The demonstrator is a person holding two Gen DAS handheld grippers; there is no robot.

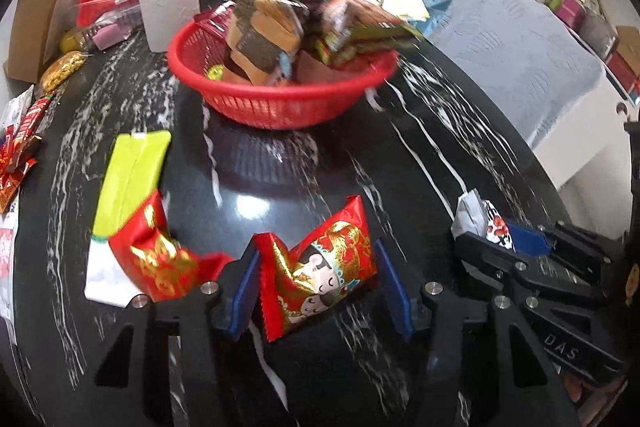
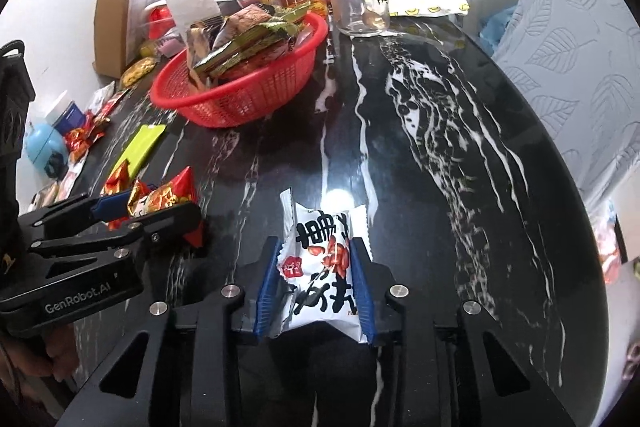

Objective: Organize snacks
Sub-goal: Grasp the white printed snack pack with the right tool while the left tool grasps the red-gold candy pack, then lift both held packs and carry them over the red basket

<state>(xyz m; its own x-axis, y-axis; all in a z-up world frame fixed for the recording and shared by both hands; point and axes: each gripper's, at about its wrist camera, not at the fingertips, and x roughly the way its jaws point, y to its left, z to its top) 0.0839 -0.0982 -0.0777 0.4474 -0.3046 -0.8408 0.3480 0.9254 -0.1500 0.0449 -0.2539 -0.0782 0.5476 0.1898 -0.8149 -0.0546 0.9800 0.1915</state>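
- Red packet (image 1: 320,275): clamped between left gripper (image 1: 316,291) pads, low over black table (image 1: 420,155).
- White packet (image 2: 320,263): clamped in right gripper (image 2: 316,287), same table.
- Red basket (image 1: 280,99): beyond, heaped with snacks.
- Green packet (image 1: 128,183): left, flat.

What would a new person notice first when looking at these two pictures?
First, the red basket, heaped with snack packets, at the middle of the black marble table. Next, the two packets being gripped near the cameras: a red and gold packet between the left gripper's blue fingers, and a white packet in the right gripper. A yellow-green packet lies left of them.
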